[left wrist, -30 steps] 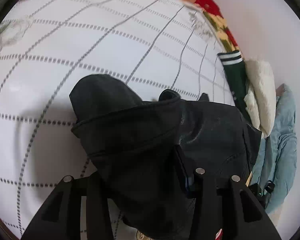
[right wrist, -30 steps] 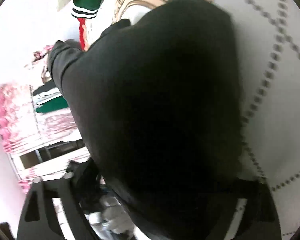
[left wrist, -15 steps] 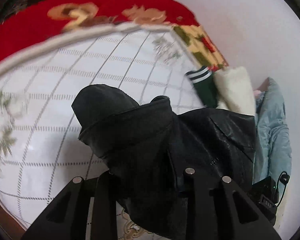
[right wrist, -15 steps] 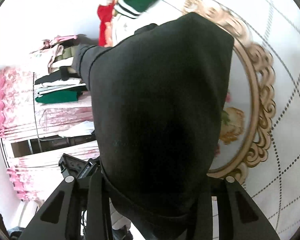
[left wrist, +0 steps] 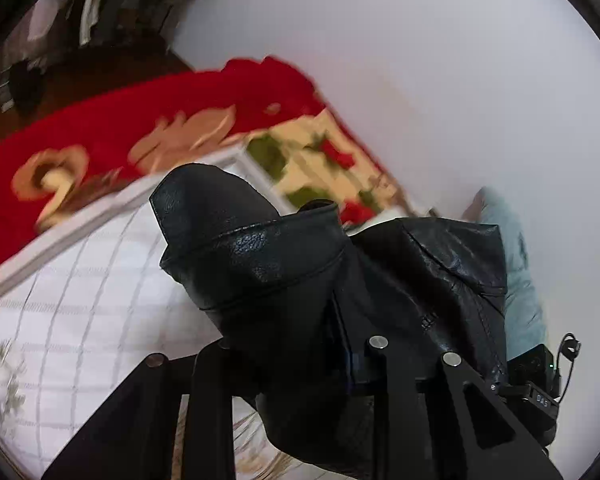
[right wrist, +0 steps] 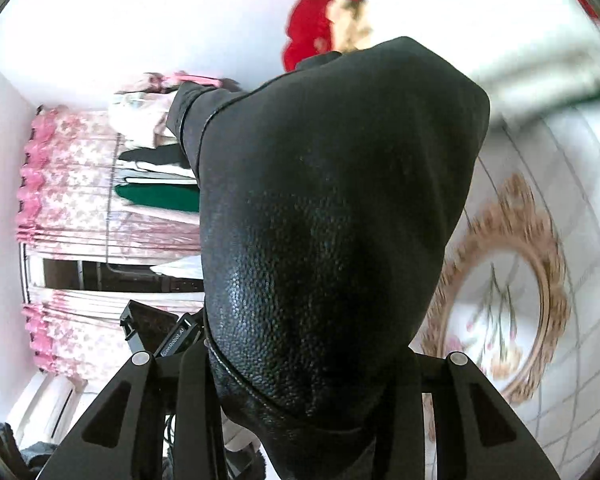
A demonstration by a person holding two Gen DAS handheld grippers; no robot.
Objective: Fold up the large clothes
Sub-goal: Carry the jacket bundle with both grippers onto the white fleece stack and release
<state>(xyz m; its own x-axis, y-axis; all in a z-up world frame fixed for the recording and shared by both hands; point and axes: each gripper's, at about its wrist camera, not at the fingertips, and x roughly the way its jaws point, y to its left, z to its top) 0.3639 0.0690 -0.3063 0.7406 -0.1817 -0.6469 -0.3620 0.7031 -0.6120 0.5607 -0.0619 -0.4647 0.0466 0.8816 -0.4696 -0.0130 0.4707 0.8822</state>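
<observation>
A black leather jacket (left wrist: 300, 280) hangs bunched between both grippers, lifted above the bed. My left gripper (left wrist: 296, 364) is shut on a thick fold of it, with the collar and a seam draped over the fingers. My right gripper (right wrist: 308, 372) is shut on another part of the same jacket (right wrist: 332, 220), which bulges up and fills the middle of that view. Both pairs of fingertips are buried in the leather.
A white quilt with a grey grid (left wrist: 68, 320) covers the bed below; it carries a gold oval floral print (right wrist: 508, 304). A red flowered blanket (left wrist: 112, 136) lies at the far edge. A light blue garment (left wrist: 520, 280) sits right. Pink curtains (right wrist: 68, 200) and stacked clothes (right wrist: 152, 168) are behind.
Both grippers have lifted and tilted up with the jacket; the views now show more wall, the red blanket and the curtains, and less of the quilt.
</observation>
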